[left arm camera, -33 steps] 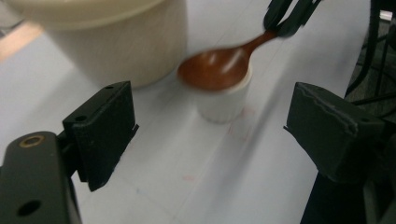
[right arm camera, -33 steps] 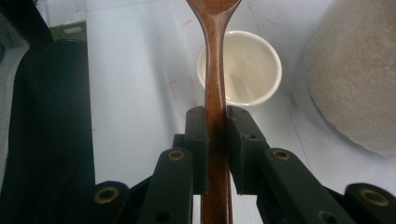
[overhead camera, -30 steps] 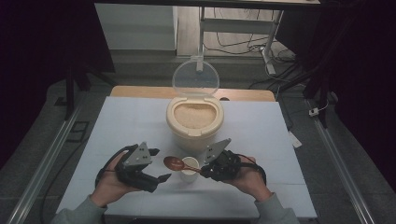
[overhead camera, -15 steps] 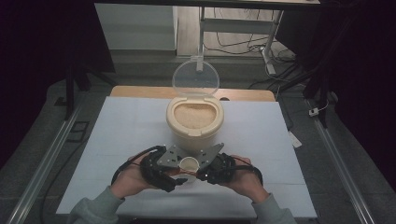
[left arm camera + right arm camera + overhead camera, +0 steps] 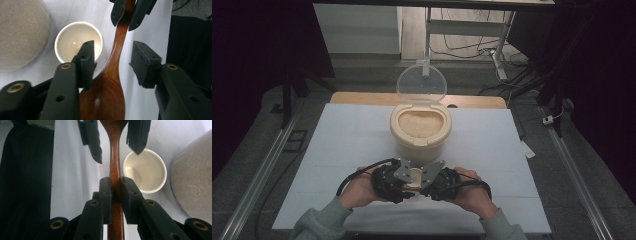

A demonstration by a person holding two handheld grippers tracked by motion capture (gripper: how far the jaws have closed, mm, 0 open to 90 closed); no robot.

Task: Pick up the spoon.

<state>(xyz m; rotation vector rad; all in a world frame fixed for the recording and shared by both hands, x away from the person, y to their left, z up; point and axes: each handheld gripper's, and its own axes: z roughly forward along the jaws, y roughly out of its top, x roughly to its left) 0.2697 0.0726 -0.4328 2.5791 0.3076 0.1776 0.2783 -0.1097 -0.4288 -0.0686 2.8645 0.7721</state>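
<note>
1. where the two grippers meet at the lower middle of the high view, a wooden spoon (image 5: 110,82) lies between them; in the left gripper view its bowl sits at the bottom centre and its handle runs up to the top edge.
2. the right gripper (image 5: 116,186) is clamped on the spoon's handle, its two pads pressing the wood from both sides at the centre of the right gripper view.
3. the left gripper (image 5: 113,61) has just been closing, with the spoon's neck between its jaws; one pad sits at the wood, the other is still apart from it, so there is no grasp yet.
4. just beside the spoon stands a small white cup (image 5: 78,41), upper left of centre in the left gripper view; it looks empty inside.
5. beyond the cup, at the centre of the high view, a cream-coloured tub (image 5: 420,141) is filled nearly to the rim with pale, fine grains.
6. its clear round lid (image 5: 421,84) stands open, tilted up behind the tub.
7. all of this rests on a white table top (image 5: 342,140).
</note>
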